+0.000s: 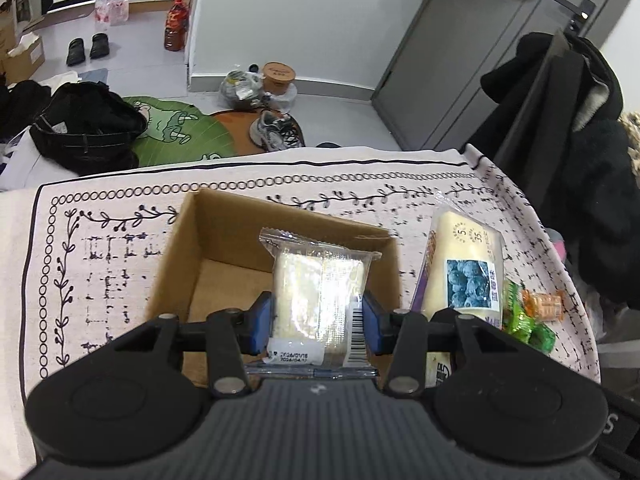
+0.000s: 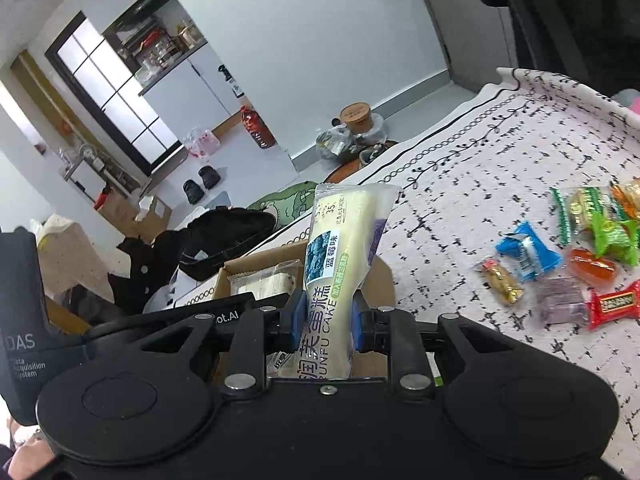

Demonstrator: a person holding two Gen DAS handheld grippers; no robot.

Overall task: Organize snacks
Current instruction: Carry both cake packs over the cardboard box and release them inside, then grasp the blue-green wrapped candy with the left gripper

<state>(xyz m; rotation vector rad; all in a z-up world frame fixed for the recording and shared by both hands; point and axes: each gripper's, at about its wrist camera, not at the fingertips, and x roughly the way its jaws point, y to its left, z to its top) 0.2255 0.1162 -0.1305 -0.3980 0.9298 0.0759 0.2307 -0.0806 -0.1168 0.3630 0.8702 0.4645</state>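
Centrally on the table stands an open cardboard box (image 1: pixel 208 240), its floor bare in the left wrist view. Above it the left gripper (image 1: pixel 318 320) holds a clear-wrapped pale cake (image 1: pixel 316 296), jaws pinching the packet by its two long sides, the packet hanging over the box's near right part. Just right of the box, the right gripper (image 2: pixel 326 316) holds a blueberry cake packet (image 2: pixel 344 248) upright, jaws pressed in on its lower half so the wrapper narrows there; in the left wrist view the same packet (image 1: pixel 464 268) shows beside the box's right wall.

A patterned cloth (image 1: pixel 100 248) covers the table, pale with black vine and ring borders. On it, to the right and well apart from the box, lies a loose cluster of small sweets (image 2: pixel 576 256): a blue wrapper (image 2: pixel 528 252), a gold one, green ones, orange ones and a red one (image 2: pixel 614 304).

Beyond the table edge, the floor holds a green leaf-shaped mat (image 1: pixel 188 132), a grey trainer (image 1: pixel 276 132), a heap of dark clothing (image 1: pixel 88 128), a pair of black shoes (image 1: pixel 88 48) and a large red bottle (image 1: pixel 176 26). A grey door (image 1: pixel 472 60) stands to the right.
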